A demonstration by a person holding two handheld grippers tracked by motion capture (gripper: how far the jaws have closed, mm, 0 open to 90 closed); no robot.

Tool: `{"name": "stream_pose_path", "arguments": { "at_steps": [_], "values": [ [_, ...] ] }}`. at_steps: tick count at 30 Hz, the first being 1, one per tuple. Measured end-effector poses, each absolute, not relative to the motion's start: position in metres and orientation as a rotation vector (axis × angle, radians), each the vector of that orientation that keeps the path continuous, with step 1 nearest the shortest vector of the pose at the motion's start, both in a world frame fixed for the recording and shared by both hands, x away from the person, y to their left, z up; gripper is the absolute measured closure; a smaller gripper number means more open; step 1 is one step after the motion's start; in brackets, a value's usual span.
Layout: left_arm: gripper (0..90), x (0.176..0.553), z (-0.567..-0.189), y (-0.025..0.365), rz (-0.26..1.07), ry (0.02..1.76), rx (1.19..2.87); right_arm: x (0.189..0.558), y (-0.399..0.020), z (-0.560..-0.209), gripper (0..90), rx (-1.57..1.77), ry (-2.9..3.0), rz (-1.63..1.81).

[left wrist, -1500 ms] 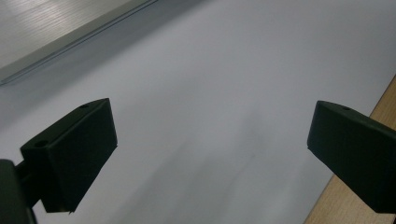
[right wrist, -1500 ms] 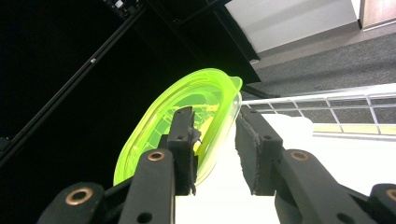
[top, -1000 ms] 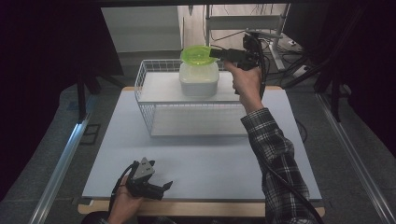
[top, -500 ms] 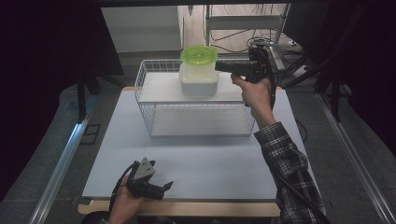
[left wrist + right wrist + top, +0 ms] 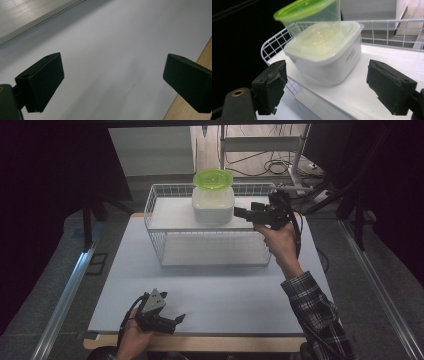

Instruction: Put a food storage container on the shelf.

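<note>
A white square container (image 5: 213, 206) with a pale translucent lid stands upright on the white shelf (image 5: 175, 216) inside the wire basket (image 5: 155, 202), toward its back. A clear tub with a green lid (image 5: 213, 178) sits stacked on top of it.

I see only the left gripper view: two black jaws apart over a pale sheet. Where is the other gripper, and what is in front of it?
Observer: The right gripper is held at the right end of the white wire basket, pointing at a white square container.
Operator: Does it hold the container?
Observer: No. In the right gripper view its jaws stand wide apart, short of the container.
Operator: Is anything on the container?
Observer: Yes, a clear tub with a green lid sits on top.
</note>
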State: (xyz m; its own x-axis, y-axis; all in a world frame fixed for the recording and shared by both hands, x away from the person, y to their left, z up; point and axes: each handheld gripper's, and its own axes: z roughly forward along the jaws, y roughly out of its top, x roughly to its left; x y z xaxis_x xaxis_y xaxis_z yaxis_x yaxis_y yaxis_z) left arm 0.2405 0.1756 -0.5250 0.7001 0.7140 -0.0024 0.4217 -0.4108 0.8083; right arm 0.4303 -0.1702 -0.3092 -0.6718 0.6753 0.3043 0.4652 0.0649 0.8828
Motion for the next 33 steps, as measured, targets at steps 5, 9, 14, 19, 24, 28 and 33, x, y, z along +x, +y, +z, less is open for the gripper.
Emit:
{"name": "stream_pose_path", "arguments": {
  "at_steps": [5, 9, 14, 19, 24, 28, 33],
  "values": [
    [3.9, 0.24, -0.524, 0.178, 0.436, 0.855, 2.034, 0.418, -0.17, -0.321, 14.1, 1.113, 2.167, 1.629],
    [4.0, 0.24, -0.524, 0.178, 0.436, 0.854, 2.036, 0.409, -0.168, -0.33, 11.8, 1.068, 2.183, 1.603],
    [4.5, 0.24, -0.523, 0.178, 0.443, 0.861, 2.045, 0.397, -0.166, -0.341, 10.1, 1.007, 2.202, 1.552],
    [5.3, 0.238, -0.522, 0.175, 0.473, 0.853, 2.082, 0.389, -0.166, -0.353, 9.6, 0.978, 2.21, 1.539],
    [6.0, 0.238, -0.521, 0.174, 0.463, 0.872, 2.074, 0.383, -0.169, -0.367, 9.6, 0.973, 2.215, 1.538],
    [6.4, 0.238, -0.52, 0.175, 0.457, 0.881, 2.071, 0.378, -0.173, -0.377, 9.5, 0.966, 2.215, 1.52],
    [6.5, 0.238, -0.52, 0.175, 0.455, 0.881, 2.071, 0.371, -0.178, -0.387, 9.6, 0.954, 2.229, 1.518]
  ]
}}
